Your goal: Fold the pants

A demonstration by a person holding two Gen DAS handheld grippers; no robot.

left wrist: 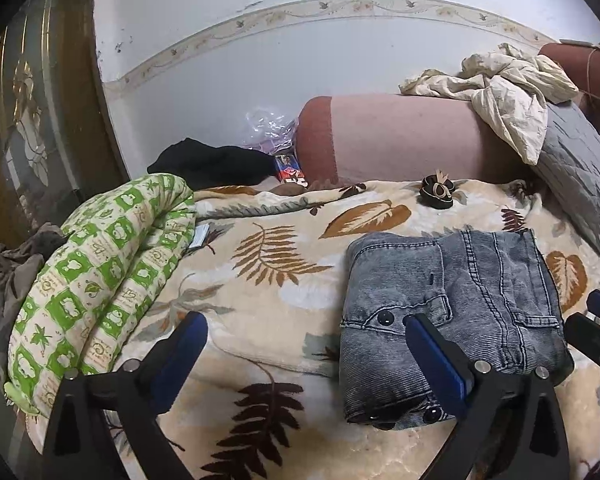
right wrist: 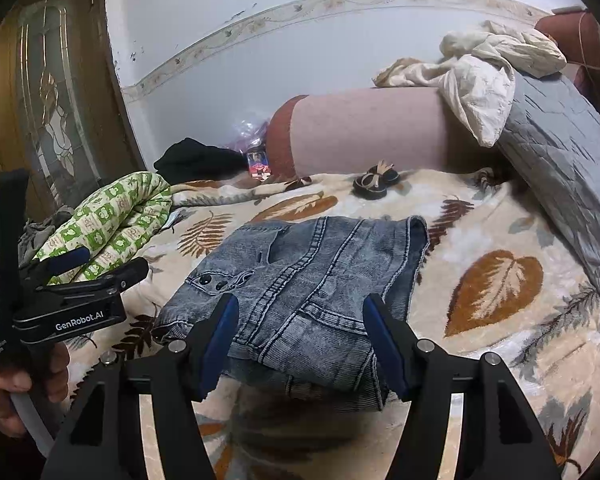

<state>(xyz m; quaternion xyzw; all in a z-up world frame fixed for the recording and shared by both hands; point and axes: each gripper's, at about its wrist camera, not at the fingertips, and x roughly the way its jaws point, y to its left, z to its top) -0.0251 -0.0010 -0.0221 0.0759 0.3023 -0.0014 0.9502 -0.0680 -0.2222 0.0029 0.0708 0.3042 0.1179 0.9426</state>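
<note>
The grey denim pants (left wrist: 452,320) lie folded into a compact stack on the leaf-patterned blanket (left wrist: 260,300). My left gripper (left wrist: 308,332) stands wide open over the blanket; its right finger overlaps the stack's left side and nothing sits between the pads. In the right wrist view the pants (right wrist: 300,272) lie straight ahead. My right gripper (right wrist: 302,320) is open above their near edge, and its pads do not press the cloth. The left gripper (right wrist: 104,264) shows at the left, held by a hand (right wrist: 20,384). The right gripper (left wrist: 596,320) peeks in at the right edge.
A rolled green-and-white quilt (left wrist: 100,280) lies left of the pants. At the back are a black garment (left wrist: 212,164), a pink bolster (left wrist: 400,136) with a crumpled cream cloth (left wrist: 504,88), a grey quilted pillow (left wrist: 580,168) and a small dark item (left wrist: 438,190). A wooden door (right wrist: 40,100) stands at the left.
</note>
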